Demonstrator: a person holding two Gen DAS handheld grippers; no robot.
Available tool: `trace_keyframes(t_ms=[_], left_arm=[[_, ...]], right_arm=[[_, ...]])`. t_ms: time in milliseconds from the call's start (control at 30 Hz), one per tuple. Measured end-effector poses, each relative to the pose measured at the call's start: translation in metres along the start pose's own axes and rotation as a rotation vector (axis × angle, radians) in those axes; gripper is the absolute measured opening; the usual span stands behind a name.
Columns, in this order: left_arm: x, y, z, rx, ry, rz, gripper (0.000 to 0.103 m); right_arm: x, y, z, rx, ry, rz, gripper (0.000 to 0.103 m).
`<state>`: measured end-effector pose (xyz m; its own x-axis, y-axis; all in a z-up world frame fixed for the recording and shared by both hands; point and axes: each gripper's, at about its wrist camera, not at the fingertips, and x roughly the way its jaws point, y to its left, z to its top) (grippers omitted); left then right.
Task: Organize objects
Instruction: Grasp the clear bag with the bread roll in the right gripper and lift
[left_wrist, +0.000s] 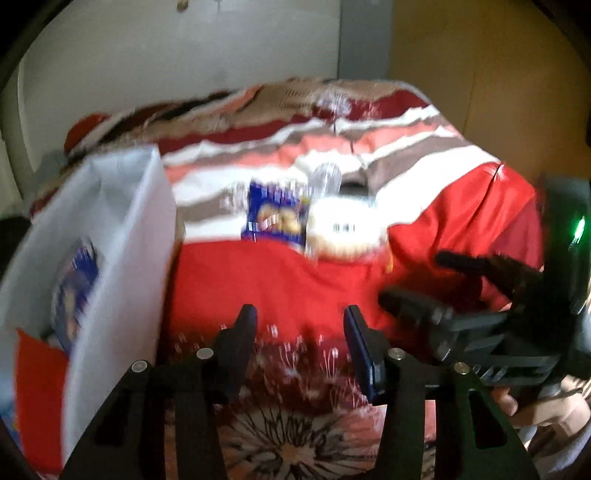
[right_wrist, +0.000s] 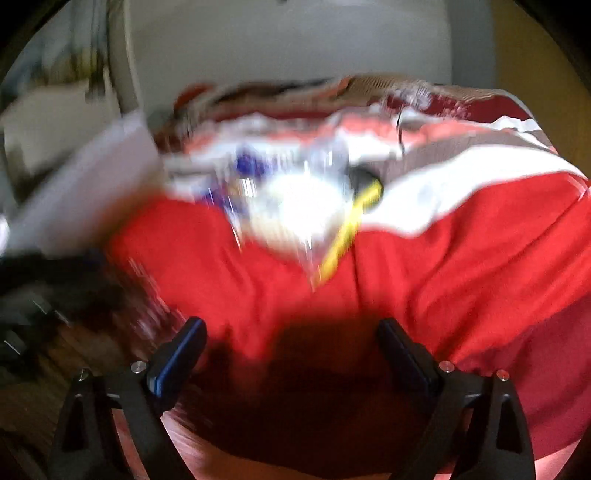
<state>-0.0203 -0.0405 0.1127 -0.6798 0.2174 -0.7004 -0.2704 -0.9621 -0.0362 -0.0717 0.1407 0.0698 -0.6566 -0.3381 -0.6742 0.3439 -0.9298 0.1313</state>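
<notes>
left gripper (left_wrist: 299, 325) spread, empty | right gripper (right_wrist: 291, 339) spread, empty | risk: motion blur (both views) could misjudge reach for snack bag (left_wrist: 275, 216), knocking white box (left_wrist: 122, 236)

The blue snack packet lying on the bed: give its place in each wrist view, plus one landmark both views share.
Left wrist view: the blue snack packet lies just above centre on the striped blanket, left of the round white package.
Right wrist view: it is a blurred blue patch left of centre, upper half, again left of the white package.
Shared landmark: the white box, at the left in both.
</notes>
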Motion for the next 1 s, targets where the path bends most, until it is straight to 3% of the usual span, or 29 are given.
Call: trace_keyframes(t_ms=[67,133,300,433,500,567,633,700,833,1000], left_arm=[[-0.005,0.005,0.004,-0.021,-0.024,-0.005,0.049],[-0.008,0.016,0.004,-0.056,-0.03,-0.002,0.049],[-0.008,0.032,0.003,-0.117,-0.028,-0.002,0.049],[-0.01,0.028,0.004,-0.096,-0.035,0.011,0.049],[-0.009,0.026,0.003,-0.084,-0.03,0.016,0.049],[-0.007,0.024,0.002,-0.077,-0.016,0.015,0.049],[-0.004,0.023,-0.002,-0.073,-0.006,0.016,0.049],[-0.001,0.022,-0.006,-0.071,0.003,0.022,0.049],[0.008,0.019,-0.015,-0.05,0.03,0.034,0.049],[0.011,0.012,-0.026,-0.036,0.046,0.019,0.049]], right_arm=[[-0.014,-0.002,0.022,0.058,-0.08,0.019,0.094],[-0.014,-0.007,0.043,0.102,-0.102,0.02,0.094],[0.024,-0.015,0.084,0.162,0.02,-0.088,0.094],[0.05,-0.005,0.088,0.154,0.053,-0.155,0.094],[0.073,-0.002,0.084,0.135,0.125,-0.204,0.094],[0.095,-0.007,0.074,0.156,0.199,-0.185,0.096],[0.095,-0.015,0.069,0.19,0.168,-0.163,0.094],[0.087,-0.018,0.067,0.194,0.154,-0.135,0.08],[0.066,-0.018,0.057,0.139,0.143,-0.071,0.062],[0.035,-0.026,0.032,0.165,0.156,0.085,0.051]])
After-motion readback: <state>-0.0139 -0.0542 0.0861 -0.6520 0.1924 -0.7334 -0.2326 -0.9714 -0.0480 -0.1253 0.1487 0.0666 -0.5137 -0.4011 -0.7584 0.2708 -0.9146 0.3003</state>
